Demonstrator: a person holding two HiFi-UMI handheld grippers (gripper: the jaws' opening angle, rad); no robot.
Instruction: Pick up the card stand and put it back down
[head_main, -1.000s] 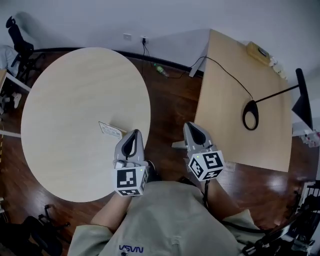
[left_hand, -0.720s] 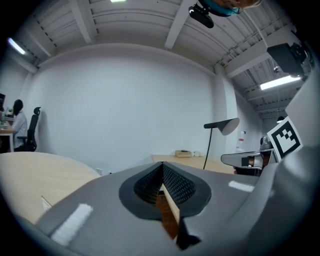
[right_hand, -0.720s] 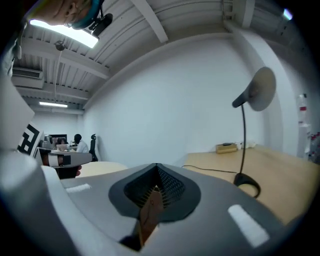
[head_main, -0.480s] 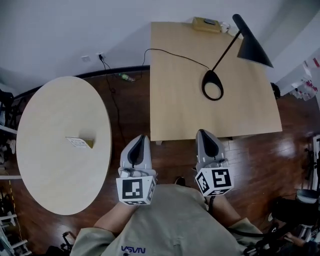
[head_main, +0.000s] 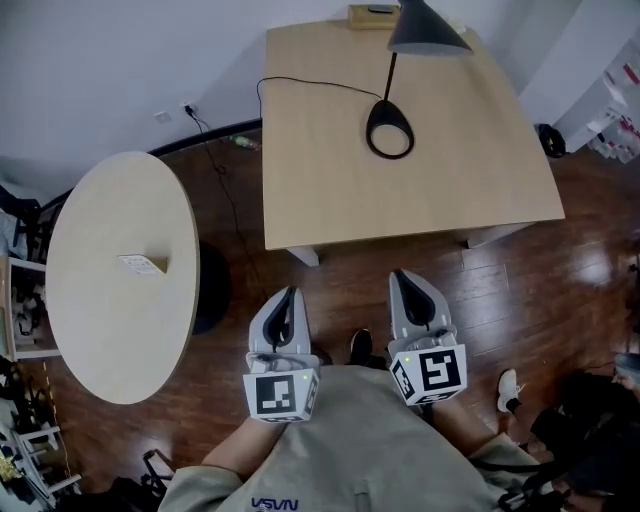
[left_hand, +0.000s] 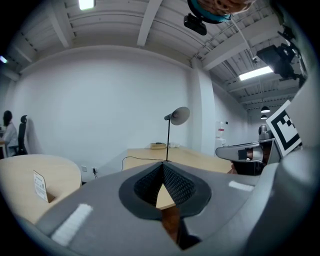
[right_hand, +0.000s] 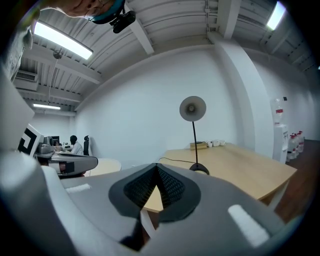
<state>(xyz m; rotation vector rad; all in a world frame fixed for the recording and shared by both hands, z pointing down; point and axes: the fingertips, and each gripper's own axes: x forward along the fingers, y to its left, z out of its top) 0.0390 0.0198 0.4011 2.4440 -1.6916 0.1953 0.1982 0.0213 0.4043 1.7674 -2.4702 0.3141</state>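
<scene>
The card stand (head_main: 141, 265) is a small white card on a wooden base. It stands on the round table (head_main: 110, 320) at the left of the head view, and shows again as the card stand (left_hand: 40, 185) at the left of the left gripper view. My left gripper (head_main: 285, 307) and right gripper (head_main: 412, 293) hang over the wooden floor close to my body, well right of the round table. Both have their jaws shut with nothing between them. In the gripper views, the left gripper (left_hand: 162, 167) and right gripper (right_hand: 156, 168) point toward the square table.
A square wooden table (head_main: 330, 200) stands ahead with a black desk lamp (head_main: 392, 125), its cable and a small box (head_main: 372, 14) at the far edge. A shoe (head_main: 509, 390) lies on the floor at right. A seated person (right_hand: 76, 146) is far off.
My view has swung right: the round table and card stand slid from the middle to the left edge, and the square table came to the centre. Both grippers stayed shut near my body.
</scene>
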